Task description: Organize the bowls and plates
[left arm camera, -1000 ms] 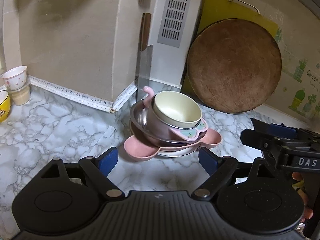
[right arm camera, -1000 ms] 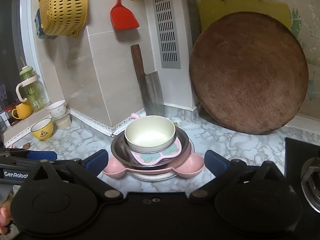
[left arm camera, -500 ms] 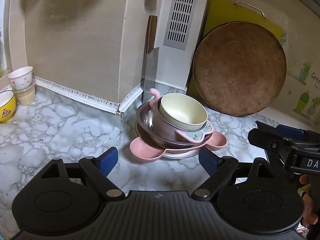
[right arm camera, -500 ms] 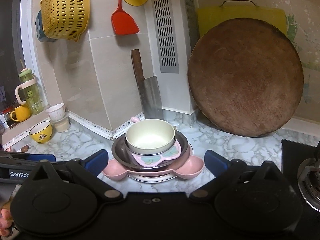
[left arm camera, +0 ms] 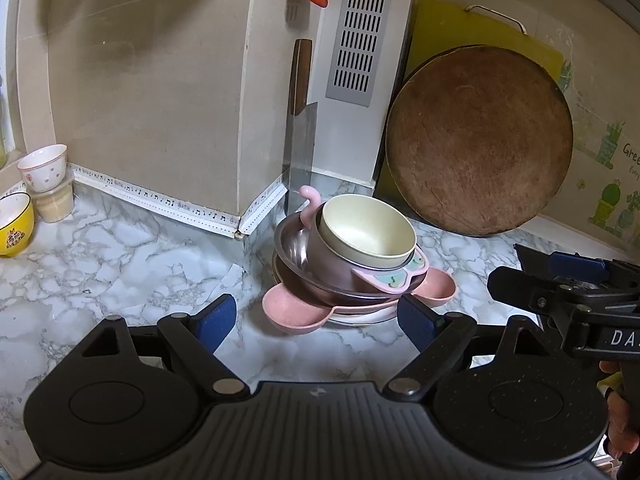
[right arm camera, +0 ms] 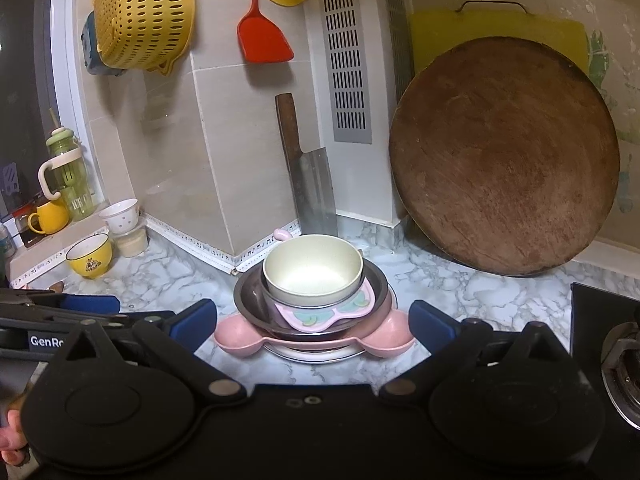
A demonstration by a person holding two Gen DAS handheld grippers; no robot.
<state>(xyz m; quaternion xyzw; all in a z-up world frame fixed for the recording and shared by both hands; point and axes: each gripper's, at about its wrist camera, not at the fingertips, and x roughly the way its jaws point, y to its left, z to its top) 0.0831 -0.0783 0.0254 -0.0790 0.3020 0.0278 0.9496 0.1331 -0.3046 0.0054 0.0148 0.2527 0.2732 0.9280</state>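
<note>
Two grippers flank your stack: the left gripper spread wide and empty, the right gripper likewise. On the veined marble counter, the matte cream round bowl nests in a steel basin over a pink lobed plastic plate. Keep any lift level; glossy rims slide.

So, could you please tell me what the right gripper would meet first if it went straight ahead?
Probably the pink divided plate low in the dish stack, directly ahead between the open jaws of the right gripper. Depth is uncertain.
</note>
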